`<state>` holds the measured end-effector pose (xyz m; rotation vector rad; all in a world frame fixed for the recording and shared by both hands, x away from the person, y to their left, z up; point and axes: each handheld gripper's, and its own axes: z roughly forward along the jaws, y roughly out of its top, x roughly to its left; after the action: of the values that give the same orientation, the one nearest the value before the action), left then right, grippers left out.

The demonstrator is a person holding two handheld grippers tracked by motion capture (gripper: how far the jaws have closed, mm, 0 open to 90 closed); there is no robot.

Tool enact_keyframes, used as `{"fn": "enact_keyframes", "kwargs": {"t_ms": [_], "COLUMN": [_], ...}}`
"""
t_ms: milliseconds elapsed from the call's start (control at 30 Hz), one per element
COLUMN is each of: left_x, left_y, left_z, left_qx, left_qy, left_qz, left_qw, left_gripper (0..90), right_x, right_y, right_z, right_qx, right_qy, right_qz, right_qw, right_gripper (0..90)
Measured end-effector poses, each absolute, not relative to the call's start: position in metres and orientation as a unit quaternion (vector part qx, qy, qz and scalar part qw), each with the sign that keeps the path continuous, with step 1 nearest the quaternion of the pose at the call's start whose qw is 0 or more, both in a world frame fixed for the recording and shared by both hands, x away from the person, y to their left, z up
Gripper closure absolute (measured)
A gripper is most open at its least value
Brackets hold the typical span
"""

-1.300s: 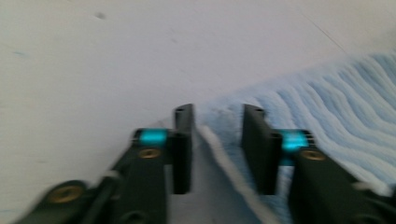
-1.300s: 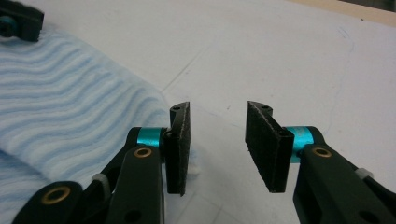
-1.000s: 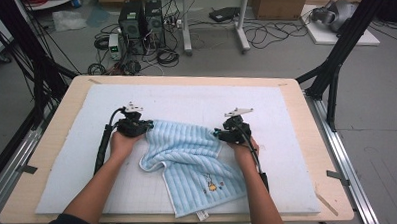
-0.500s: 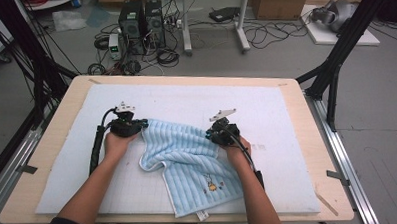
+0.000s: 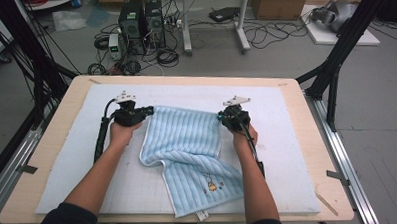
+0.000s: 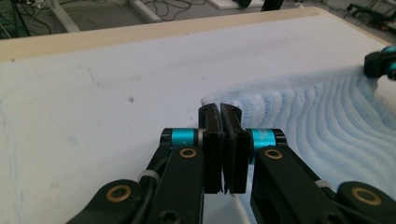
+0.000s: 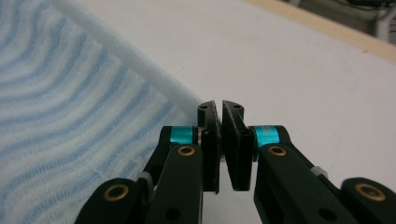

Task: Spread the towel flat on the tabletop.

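Towel (image 5: 188,157), blue striped, lies rumpled on a white mat (image 5: 298,153) over the wooden table (image 5: 330,207). Left gripper (image 5: 147,112) and right gripper (image 5: 220,118) each have fingers clamped on a far towel corner. Cables and computer boxes (image 5: 142,21) clutter the grey floor (image 5: 376,101) behind.

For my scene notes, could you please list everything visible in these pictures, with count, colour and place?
Towel: one, light blue with paler stripes and a small printed figure near the front edge, rumpled on the middle of the mat, its two far corners pinched.
Mat: one, white, covering most of the table top.
Table: one, pale wood, rim showing around the mat.
Computer towers: two, dark, on the floor beyond the table, among black cables.
Frame legs: black, at the table's sides.
Left gripper: one, black with teal rings, shut on the towel's far left corner.
Right gripper: one, black with teal rings, shut on the towel's far right corner.
Forearms: two, dark sleeves, entering from the bottom.
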<state>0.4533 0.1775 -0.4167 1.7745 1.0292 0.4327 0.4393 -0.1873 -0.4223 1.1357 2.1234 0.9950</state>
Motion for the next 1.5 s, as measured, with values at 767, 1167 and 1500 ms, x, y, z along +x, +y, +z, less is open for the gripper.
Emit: {"fn": "enact_keyframes", "kwargs": {"t_ms": [767,1167,1500], "left_x": [0.450,0.479,0.476], "left_y": [0.153,0.155,0.179], "left_z": [-0.449,-0.448,-0.444], "left_qx": [0.787,0.757,0.725], "left_qy": [0.433,0.472,0.497], "left_qz": [0.144,0.233,0.208], "left_qw": [0.416,0.388,0.430], "left_gripper": [53.6,86.7,60.5], "right_x": [0.425,0.406,0.416], "right_y": [-0.232,-0.232,-0.194], "right_z": [-0.420,-0.434,-0.445], "right_qx": [0.471,0.459,0.445], "right_qy": [0.743,0.756,0.770], "right_qz": [0.404,0.414,0.421], "right_qw": [0.251,0.215,0.176], "right_gripper": [53.1,50.3,49.8]}}
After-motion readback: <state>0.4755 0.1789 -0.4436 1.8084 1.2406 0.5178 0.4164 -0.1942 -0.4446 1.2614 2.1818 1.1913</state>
